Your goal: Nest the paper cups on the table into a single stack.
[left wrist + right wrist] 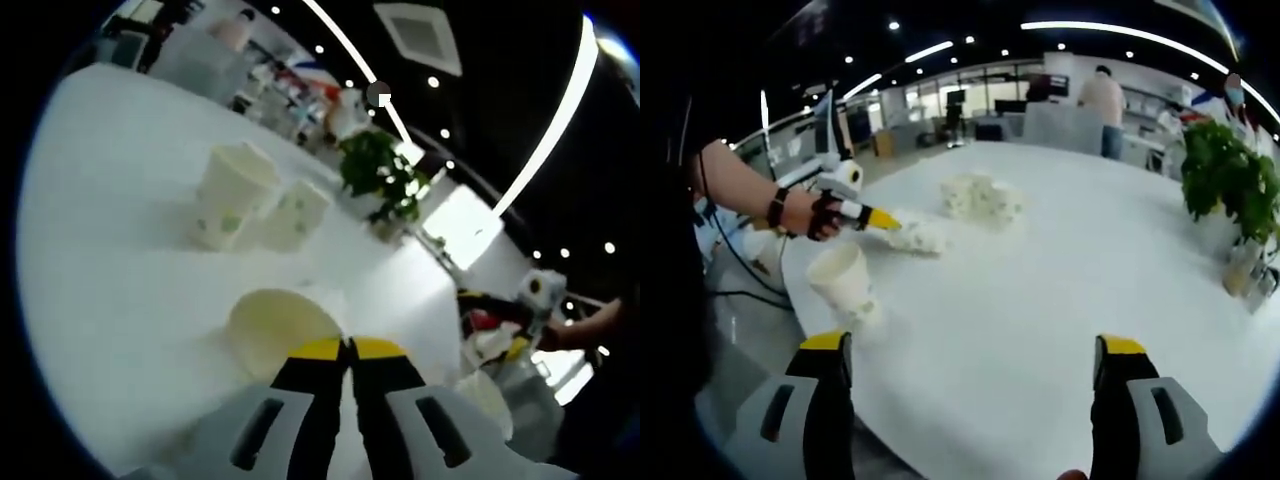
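Observation:
My left gripper is shut, its yellow tips pinching the rim of a white paper cup low over the white table. In the right gripper view the same left gripper, held by a gloved hand, grips that cup, which tilts on its side on the table. Two more paper cups stand close together farther across the table, seen as a pair of cups. Another cup stands upright near the table's edge. My right gripper is open, jaws wide apart, holding nothing.
A potted green plant stands at the far side of the table. The table edge runs close to the lone upright cup. People and desks fill the background. A person's forearm reaches in from the left.

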A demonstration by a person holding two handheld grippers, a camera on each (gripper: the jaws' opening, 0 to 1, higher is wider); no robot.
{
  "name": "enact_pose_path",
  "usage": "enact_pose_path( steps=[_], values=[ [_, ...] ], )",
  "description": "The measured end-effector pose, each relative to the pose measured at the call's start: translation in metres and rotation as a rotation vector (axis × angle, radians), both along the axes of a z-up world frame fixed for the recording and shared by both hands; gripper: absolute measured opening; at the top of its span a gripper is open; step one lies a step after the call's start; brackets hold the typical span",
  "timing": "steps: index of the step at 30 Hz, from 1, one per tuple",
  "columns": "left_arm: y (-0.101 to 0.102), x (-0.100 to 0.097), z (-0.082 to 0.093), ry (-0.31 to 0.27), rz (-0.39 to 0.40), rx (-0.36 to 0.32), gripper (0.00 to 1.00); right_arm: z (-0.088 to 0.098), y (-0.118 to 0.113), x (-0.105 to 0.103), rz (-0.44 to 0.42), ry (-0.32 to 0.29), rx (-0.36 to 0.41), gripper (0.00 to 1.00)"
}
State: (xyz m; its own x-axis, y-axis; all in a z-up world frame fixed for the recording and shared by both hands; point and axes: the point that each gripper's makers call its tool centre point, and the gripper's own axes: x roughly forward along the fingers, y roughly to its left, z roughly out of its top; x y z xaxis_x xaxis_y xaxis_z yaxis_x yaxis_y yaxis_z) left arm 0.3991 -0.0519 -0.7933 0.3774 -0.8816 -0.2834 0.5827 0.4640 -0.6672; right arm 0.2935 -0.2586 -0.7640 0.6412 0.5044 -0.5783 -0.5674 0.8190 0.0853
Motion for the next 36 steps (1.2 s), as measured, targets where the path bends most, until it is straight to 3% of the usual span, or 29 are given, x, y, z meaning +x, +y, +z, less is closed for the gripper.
enact_pose_path(
  steps=[20,36],
  values=[
    [0.002,-0.009,0.016,-0.031,-0.004,-0.004,0.00,0.007,0.003,0.002,0.011,-0.022,0.013,0.98],
    [0.008,-0.023,0.050,-0.072,-0.011,0.012,0.00,0.026,0.003,0.007,0.008,-0.084,0.036,0.98]
  ],
)
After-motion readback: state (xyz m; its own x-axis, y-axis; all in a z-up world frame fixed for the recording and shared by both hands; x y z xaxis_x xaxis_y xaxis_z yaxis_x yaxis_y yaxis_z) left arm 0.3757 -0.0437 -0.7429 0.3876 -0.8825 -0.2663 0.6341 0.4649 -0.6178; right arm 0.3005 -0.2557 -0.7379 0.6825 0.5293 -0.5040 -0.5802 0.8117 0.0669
